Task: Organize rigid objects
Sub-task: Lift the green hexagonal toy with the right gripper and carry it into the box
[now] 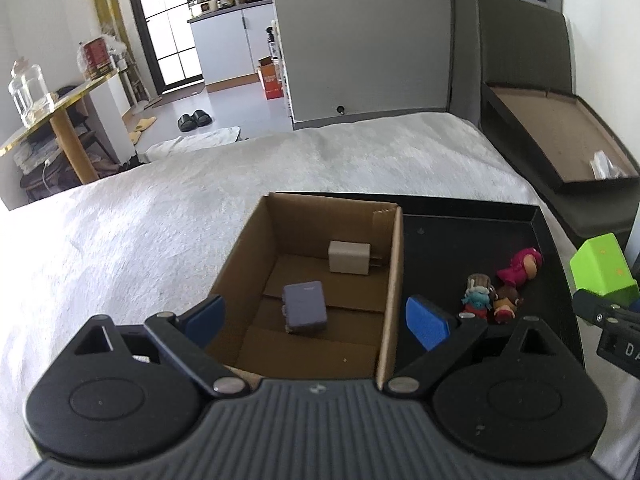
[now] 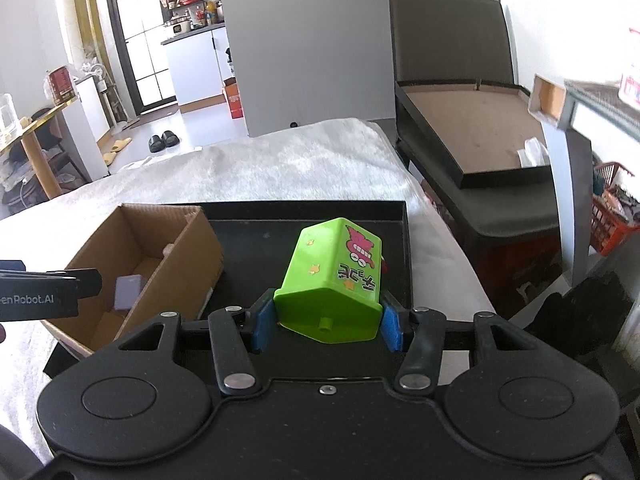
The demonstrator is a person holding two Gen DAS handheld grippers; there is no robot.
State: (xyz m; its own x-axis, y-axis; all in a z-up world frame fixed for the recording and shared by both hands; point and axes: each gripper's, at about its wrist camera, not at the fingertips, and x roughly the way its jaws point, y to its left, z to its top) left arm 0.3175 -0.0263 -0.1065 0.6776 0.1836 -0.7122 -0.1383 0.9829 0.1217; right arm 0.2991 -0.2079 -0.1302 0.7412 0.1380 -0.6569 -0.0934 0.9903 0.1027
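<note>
Right hand-held gripper (image 2: 326,326) clamps green toy box (image 2: 334,280), lifted above black tray (image 2: 405,240). Left hand-held gripper (image 1: 316,320) wide, nothing between pads, over carton (image 1: 394,280). Carton holds purple case (image 1: 305,306) and white charger (image 1: 349,257), apart. Figurines (image 1: 500,288) in tray's right side. All on bed (image 1: 160,240).

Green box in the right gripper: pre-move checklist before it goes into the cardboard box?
1. Right gripper pads clamped on the green box: ok.
2. Green box lifted off the black tray: ok.
3. Free floor space in the cardboard box beside the purple block and white charger: ok.
4. Left gripper empty, jaws open: ok.
5. Left gripper out of the drop path: not ok, it hangs over the cardboard box.
6. Figurines undisturbed: cannot tell.
</note>
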